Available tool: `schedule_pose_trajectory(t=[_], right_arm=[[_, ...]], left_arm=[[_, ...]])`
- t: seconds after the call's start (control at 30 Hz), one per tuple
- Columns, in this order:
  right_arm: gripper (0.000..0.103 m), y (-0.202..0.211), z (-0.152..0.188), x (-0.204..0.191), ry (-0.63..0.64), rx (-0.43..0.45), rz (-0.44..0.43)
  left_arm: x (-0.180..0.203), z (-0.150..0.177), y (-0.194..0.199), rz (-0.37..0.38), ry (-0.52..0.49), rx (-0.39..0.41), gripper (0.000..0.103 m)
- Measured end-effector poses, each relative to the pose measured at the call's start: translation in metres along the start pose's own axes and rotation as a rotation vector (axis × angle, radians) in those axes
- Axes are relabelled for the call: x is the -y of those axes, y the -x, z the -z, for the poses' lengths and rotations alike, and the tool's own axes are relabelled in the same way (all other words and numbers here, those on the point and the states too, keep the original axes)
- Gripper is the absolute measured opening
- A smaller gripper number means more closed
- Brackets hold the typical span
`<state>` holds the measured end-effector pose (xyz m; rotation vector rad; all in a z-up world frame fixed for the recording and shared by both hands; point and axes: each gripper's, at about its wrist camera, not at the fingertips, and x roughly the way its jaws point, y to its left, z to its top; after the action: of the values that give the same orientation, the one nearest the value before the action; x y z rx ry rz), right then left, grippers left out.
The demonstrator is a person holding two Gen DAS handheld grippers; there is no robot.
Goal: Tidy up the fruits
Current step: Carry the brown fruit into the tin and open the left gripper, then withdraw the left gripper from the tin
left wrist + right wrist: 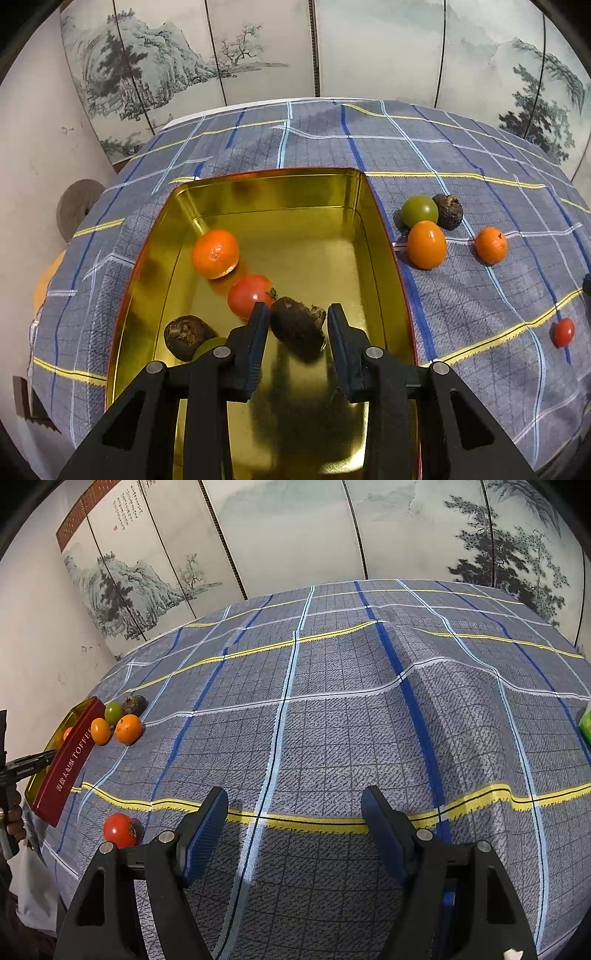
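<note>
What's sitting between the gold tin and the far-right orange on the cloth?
A second orange, seen in the left wrist view, lies between the tin and the far-right orange.

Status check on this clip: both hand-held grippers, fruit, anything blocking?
Left hand-held gripper shut on dark brown fruit, over gold tin. Right hand-held gripper open, empty, over checked cloth. Five fruits left outside tin; path clear.

Even indoor light; tin glare; fisheye-bent edges; sharp.
</note>
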<state>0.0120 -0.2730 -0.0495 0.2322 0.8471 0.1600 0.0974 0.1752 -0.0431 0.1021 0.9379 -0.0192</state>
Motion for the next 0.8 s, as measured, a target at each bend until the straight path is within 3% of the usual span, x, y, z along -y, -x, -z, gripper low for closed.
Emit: schedule_pose_trajectory(t=[0.17, 0.23, 0.3, 0.67, 0.73, 0.8], right_arm=[[0.072, 0.0, 0.0, 0.0, 0.001, 0.0, 0.001], [0.072, 0.0, 0.0, 0.0, 0.001, 0.0, 0.001], [0.072, 0.0, 0.0, 0.0, 0.001, 0.0, 0.002], [0.072, 0.0, 0.0, 0.0, 0.001, 0.0, 0.003], [0.073, 0.0, 0.0, 0.0, 0.0, 0.003, 0.002], [0.073, 0.005, 0.001, -0.001, 0.005, 0.02, 0.004]], left_arm=[[0.0, 0.0, 0.003, -0.023, 0.006, 0.003, 0.039], [-0.001, 0.0, 0.007, -0.037, 0.021, 0.011, 0.052], [-0.002, 0.001, 0.014, -0.047, 0.036, 0.035, 0.058], [0.014, 0.012, 0.064, -0.062, 0.074, 0.126, 0.061], [0.018, 0.017, 0.073, -0.058, 0.092, 0.139, 0.072], [0.02, 0.024, 0.083, -0.043, 0.116, 0.156, 0.073]])
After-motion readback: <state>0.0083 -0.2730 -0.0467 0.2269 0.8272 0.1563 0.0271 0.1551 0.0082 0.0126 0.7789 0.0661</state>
